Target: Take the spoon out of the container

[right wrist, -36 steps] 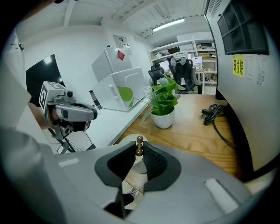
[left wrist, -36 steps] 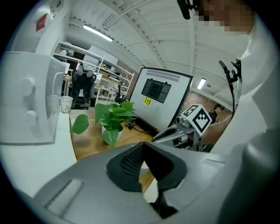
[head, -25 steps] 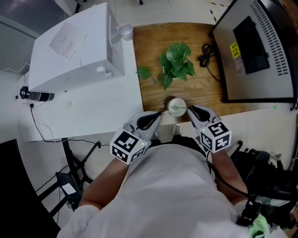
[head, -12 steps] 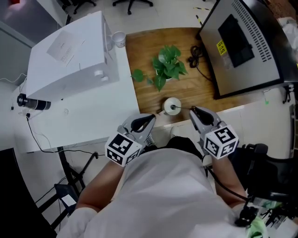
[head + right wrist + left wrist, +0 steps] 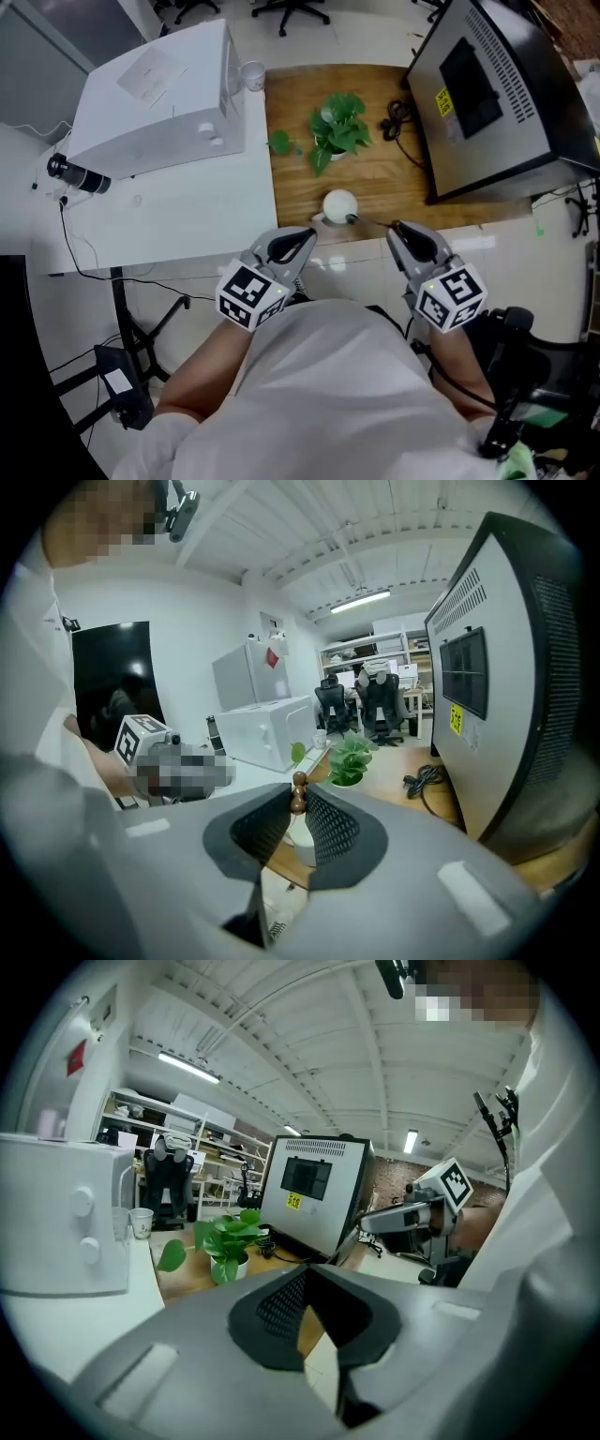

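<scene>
Since the earlier frame the right gripper (image 5: pixel 397 228) has been drawn back from the container (image 5: pixel 337 202), so that the thin handle of the spoon (image 5: pixel 375 223) is now stretched out between them. In the head view the white container is seen near the front edge of the wooden table (image 5: pixel 375 178), with the spoon's far end at its rim; the left gripper (image 5: pixel 305 236) is held just off the table edge, apart from the container. In the left gripper view the jaws of the left gripper (image 5: pixel 305 1274) are seen brought together at their tips with nothing between them, and a potted plant (image 5: pixel 225 1241) is seen beyond. In the right gripper view the right gripper (image 5: pixel 298 799) is seen clamped on the brown beaded end of the spoon (image 5: pixel 299 782), with the container (image 5: pixel 304 843) below and beyond the jaws.
</scene>
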Tool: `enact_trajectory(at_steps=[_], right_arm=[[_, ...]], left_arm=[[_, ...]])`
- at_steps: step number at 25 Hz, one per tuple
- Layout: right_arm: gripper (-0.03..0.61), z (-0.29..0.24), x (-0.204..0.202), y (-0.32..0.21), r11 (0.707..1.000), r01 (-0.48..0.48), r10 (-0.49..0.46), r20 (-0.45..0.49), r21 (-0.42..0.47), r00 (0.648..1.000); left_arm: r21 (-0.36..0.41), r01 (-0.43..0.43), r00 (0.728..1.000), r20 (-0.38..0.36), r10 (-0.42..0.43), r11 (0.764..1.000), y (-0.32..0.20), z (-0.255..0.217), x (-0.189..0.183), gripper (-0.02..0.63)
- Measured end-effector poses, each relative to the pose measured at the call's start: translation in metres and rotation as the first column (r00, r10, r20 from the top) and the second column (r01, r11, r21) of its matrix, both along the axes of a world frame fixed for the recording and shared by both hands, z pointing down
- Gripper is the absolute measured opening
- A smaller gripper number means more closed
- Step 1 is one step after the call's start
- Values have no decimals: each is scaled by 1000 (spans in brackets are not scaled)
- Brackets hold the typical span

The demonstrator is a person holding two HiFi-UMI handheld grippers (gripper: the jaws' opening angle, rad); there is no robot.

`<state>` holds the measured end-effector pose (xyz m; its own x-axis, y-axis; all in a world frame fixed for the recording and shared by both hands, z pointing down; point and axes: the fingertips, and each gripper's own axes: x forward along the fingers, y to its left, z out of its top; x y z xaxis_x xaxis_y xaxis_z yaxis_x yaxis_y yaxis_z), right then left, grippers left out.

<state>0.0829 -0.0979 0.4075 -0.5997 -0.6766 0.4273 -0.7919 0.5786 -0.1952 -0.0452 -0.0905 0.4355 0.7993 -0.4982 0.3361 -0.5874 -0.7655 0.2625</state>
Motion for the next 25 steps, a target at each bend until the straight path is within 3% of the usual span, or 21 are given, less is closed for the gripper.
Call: enact_trajectory(at_steps=[4,17,25], right_arm=[[55,-2,21,23,999,43,-43,11,14,999],[55,-9,79,115,988,149,-151,61,42,987],[55,-12,88,146,981,186,-189,75,53,979]], left_arm=[[-3,64,998,-12,-64,998,24,-4,21,5],[19,159,987,15,-159,987,129,-17,86,5],[33,190,981,31,-191,981,166,-23,96,5]])
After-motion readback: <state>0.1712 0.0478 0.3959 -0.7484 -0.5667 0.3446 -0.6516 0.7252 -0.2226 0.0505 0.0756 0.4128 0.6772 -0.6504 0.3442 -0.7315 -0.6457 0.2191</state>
